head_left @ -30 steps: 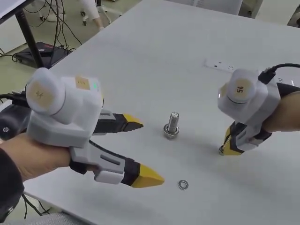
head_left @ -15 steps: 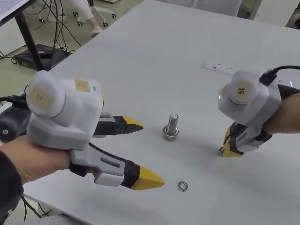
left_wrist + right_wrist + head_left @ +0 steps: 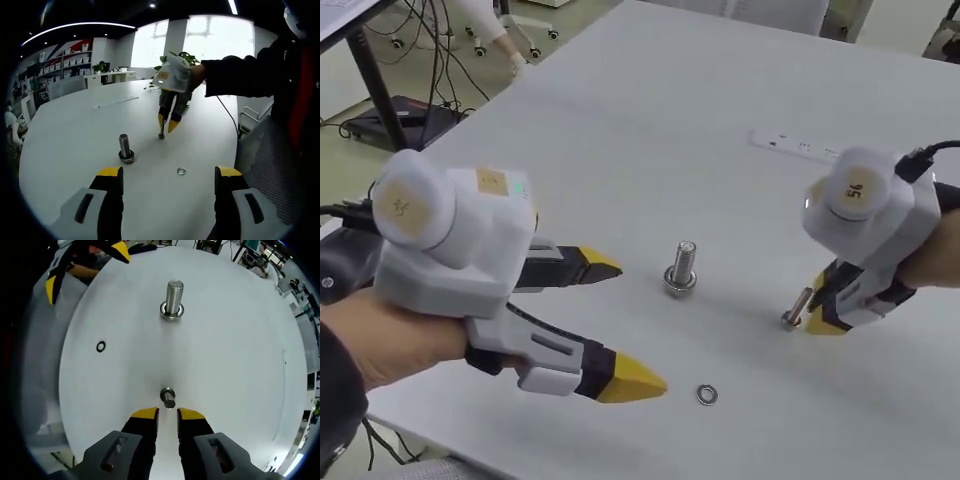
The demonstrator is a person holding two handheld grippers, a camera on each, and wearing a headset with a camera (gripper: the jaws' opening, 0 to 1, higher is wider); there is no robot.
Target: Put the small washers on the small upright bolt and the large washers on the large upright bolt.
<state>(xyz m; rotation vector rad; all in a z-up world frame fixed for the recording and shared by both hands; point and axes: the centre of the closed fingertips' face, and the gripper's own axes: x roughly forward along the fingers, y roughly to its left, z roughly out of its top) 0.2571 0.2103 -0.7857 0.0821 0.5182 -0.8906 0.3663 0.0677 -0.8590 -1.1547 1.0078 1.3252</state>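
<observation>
The right gripper (image 3: 167, 412) holds nothing. Its jaws stand a narrow gap apart, with the small bolt (image 3: 167, 396) just ahead of their tips, not between them. The left gripper (image 3: 169, 172) is wide open and empty. A loose washer (image 3: 181, 171) lies on the table (image 3: 620, 150) ahead of its jaws, and the large bolt (image 3: 125, 147) stands farther ahead, toward its left jaw.

I judge that a jaw tip could push the flat washer away instead of lifting it, and that the right gripper, being so near, could knock the small bolt over.

Whether this washer is small or large is hard to tell. The rings at both bolt bases are too small to count.
</observation>
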